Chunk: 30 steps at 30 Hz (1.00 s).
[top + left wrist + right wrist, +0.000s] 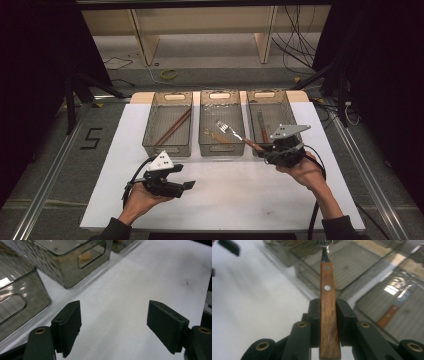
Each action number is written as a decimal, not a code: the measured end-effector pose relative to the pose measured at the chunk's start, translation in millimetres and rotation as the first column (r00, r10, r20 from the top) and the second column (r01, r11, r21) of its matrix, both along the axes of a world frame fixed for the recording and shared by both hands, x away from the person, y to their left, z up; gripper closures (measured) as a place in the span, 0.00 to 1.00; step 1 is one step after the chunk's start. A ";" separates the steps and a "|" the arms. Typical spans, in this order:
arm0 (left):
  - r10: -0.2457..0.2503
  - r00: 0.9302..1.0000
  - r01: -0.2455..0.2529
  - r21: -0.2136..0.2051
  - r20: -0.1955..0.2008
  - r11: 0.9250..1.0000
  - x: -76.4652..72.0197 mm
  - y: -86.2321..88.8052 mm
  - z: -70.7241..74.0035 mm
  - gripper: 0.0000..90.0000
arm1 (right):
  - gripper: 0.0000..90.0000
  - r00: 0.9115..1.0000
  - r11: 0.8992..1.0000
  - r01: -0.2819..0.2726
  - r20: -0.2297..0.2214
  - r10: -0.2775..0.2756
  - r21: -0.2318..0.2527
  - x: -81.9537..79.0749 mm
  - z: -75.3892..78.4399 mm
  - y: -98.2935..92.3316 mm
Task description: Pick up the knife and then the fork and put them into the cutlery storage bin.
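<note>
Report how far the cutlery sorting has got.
Done: brown wooden chopsticks lie in the left clear bin; a wood-handled utensil lies in the right one. In hand: right gripper clamps the wood-handled fork over the middle bin. Left: releasing it. Left gripper is open, holding nothing.

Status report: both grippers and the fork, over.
Left gripper open, empty, above the white table sheet. Right gripper shut on wooden-handled metal fork, tines over middle clear bin. Nothing in the way.
</note>
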State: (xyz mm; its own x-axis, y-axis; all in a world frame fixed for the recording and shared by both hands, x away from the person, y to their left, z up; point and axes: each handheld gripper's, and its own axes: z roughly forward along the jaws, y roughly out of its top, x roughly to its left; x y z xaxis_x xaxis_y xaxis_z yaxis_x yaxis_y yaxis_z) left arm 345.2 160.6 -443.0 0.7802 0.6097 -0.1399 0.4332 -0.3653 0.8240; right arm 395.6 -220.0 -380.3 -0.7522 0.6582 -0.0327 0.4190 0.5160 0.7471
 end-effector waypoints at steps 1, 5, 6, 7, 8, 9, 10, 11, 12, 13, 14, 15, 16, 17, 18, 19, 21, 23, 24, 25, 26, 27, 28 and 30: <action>0.008 1.000 -0.008 -0.014 -0.005 1.000 0.4 2.3 -1.0 0.30 | 0.84 1.000 1.000 0.012 0.000 -0.012 0.005 3.8 0.9 -2.4; 0.031 0.999 -0.031 -0.039 -0.014 0.999 2.1 8.2 -4.6 0.29 | 0.84 0.998 0.998 0.068 0.006 -0.068 0.007 17.5 3.4 -10.5; 0.033 0.999 -0.033 -0.037 -0.014 0.999 2.4 9.4 -5.5 0.29 | 0.84 0.997 0.997 0.081 0.006 -0.081 0.004 20.8 3.8 -12.5; 0.038 0.999 -0.038 -0.042 -0.016 0.998 2.5 10.0 -6.5 0.28 | 0.84 0.996 0.996 0.092 0.008 -0.092 0.005 24.0 4.0 -14.4; 0.041 0.999 -0.041 -0.044 -0.013 0.998 2.8 11.1 -7.5 0.28 | 0.84 0.994 0.994 0.106 0.008 -0.106 0.005 27.1 3.9 -15.9; 0.044 0.999 -0.045 -0.047 -0.013 0.998 2.9 12.1 -8.6 0.28 | 0.84 0.993 0.993 0.118 0.006 -0.118 0.003 30.5 3.8 -17.6; 0.046 0.999 -0.047 -0.045 -0.014 0.998 3.0 13.0 -9.5 0.28 | 0.84 0.992 0.992 0.130 0.006 -0.130 -0.001 33.8 3.5 -19.3; 0.051 0.999 -0.051 -0.044 -0.011 0.998 3.0 13.7 -10.4 0.28 | 0.84 0.990 0.990 0.143 0.007 -0.143 -0.004 37.1 3.0 -20.9; 0.058 0.998 -0.059 -0.048 -0.009 0.997 2.7 14.1 -11.3 0.28 | 0.84 0.987 0.987 0.158 0.006 -0.158 -0.008 40.4 2.5 -22.4; 0.058 0.998 -0.059 -0.050 -0.013 0.997 2.8 14.7 -11.9 0.28 | 0.84 0.986 0.985 0.169 0.005 -0.169 -0.012 43.7 1.8 -24.1; 0.060 0.998 -0.061 -0.051 -0.013 0.997 2.9 15.2 -12.4 0.28 | 0.84 0.983 0.983 0.182 0.003 -0.182 -0.015 46.8 1.2 -25.7; 0.061 0.998 -0.061 -0.050 -0.010 0.997 2.9 16.1 -12.7 0.28 | 0.84 0.981 0.981 0.192 0.001 -0.192 -0.014 49.9 0.7 -27.5; 0.063 0.998 -0.063 -0.053 -0.011 0.997 2.8 16.9 -13.0 0.28 | 0.84 0.980 0.980 0.200 0.000 -0.200 -0.015 52.7 0.2 -29.1; 0.068 0.998 -0.069 -0.063 -0.015 0.996 2.7 16.9 -13.7 0.28 | 0.84 0.978 0.978 0.209 0.000 -0.209 -0.018 55.2 0.0 -30.4; 0.069 0.998 -0.070 -0.063 -0.015 0.996 2.7 17.5 -14.0 0.28 | 0.84 0.976 0.976 0.218 0.000 -0.218 -0.022 57.8 -0.2 -31.9; 0.069 0.997 -0.070 -0.064 -0.015 0.995 2.6 18.0 -14.2 0.28 | 0.84 0.974 0.974 0.227 -0.002 -0.227 -0.021 60.2 -0.2 -33.3; 0.069 0.997 -0.070 -0.065 -0.020 0.995 2.8 18.6 -14.9 0.28 | 0.84 0.969 0.969 0.247 -0.001 -0.247 -0.031 64.8 -0.3 -35.8; 0.068 0.997 -0.069 -0.063 -0.022 0.996 2.9 19.2 -15.7 0.28 | 0.84 0.964 0.964 0.266 -0.005 -0.266 -0.031 69.6 -0.6 -39.0; 0.068 0.997 -0.069 -0.063 -0.024 0.996 3.1 19.4 -16.2 0.28 | 0.84 0.960 0.960 0.278 -0.006 -0.278 -0.034 72.0 -0.8 -40.5; 0.067 0.997 -0.068 -0.058 -0.024 0.996 3.3 19.8 -16.5 0.28 | 0.84 0.957 0.957 0.288 -0.007 -0.289 -0.038 74.5 -1.2 -42.0; 0.069 0.997 -0.071 -0.058 -0.025 0.996 3.2 19.9 -16.9 0.28 | 0.84 0.955 0.954 0.296 -0.009 -0.297 -0.039 76.6 -1.7 -43.1; 0.071 0.997 -0.072 -0.058 -0.024 0.996 3.1 20.1 -17.1 0.27 | 0.84 0.952 0.951 0.305 -0.009 -0.306 -0.045 78.5 -2.2 -43.7; 0.072 0.997 -0.073 -0.059 -0.023 0.996 2.9 20.3 -17.2 0.27 | 0.84 0.950 0.949 0.313 -0.010 -0.313 -0.050 80.4 -2.7 -44.3; 0.071 0.997 -0.072 -0.062 -0.020 0.995 2.5 20.6 -17.3 0.27 | 0.84 0.945 0.944 0.326 -0.013 -0.327 -0.055 83.9 -4.0 -45.1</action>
